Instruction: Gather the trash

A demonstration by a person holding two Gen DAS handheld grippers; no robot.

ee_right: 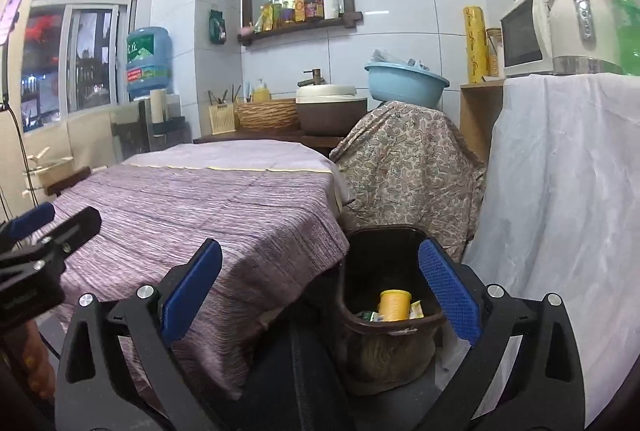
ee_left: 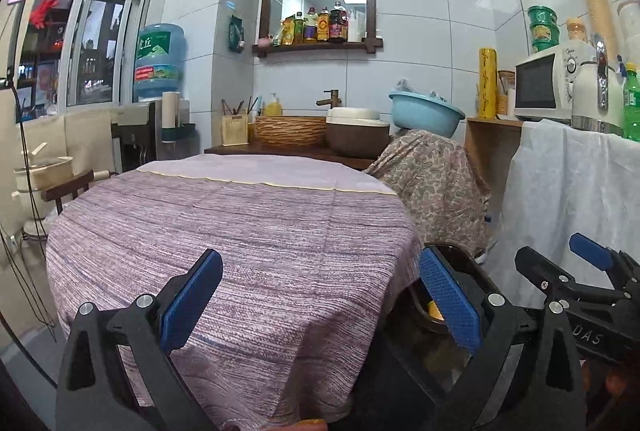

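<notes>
A dark brown trash bin (ee_right: 390,315) stands on the floor just beside the right edge of the table (ee_right: 192,207), which is draped in a purple striped cloth. Inside the bin lie a yellow cylindrical container (ee_right: 394,305) and some small wrappers (ee_right: 416,309), one green scrap at the left of the container. The right gripper (ee_right: 320,295) hangs over the gap between table edge and bin, its blue-padded jaws spread wide with nothing between them. The left gripper (ee_left: 320,305) hovers above the near edge of the table, jaws likewise wide and empty. Behind the table a pale blue basin (ee_right: 406,81) holding crumpled items rests on a paisley-covered mound (ee_right: 404,167), beside a woven basket (ee_right: 267,113) and a brown sink bowl (ee_right: 332,113)
</notes>
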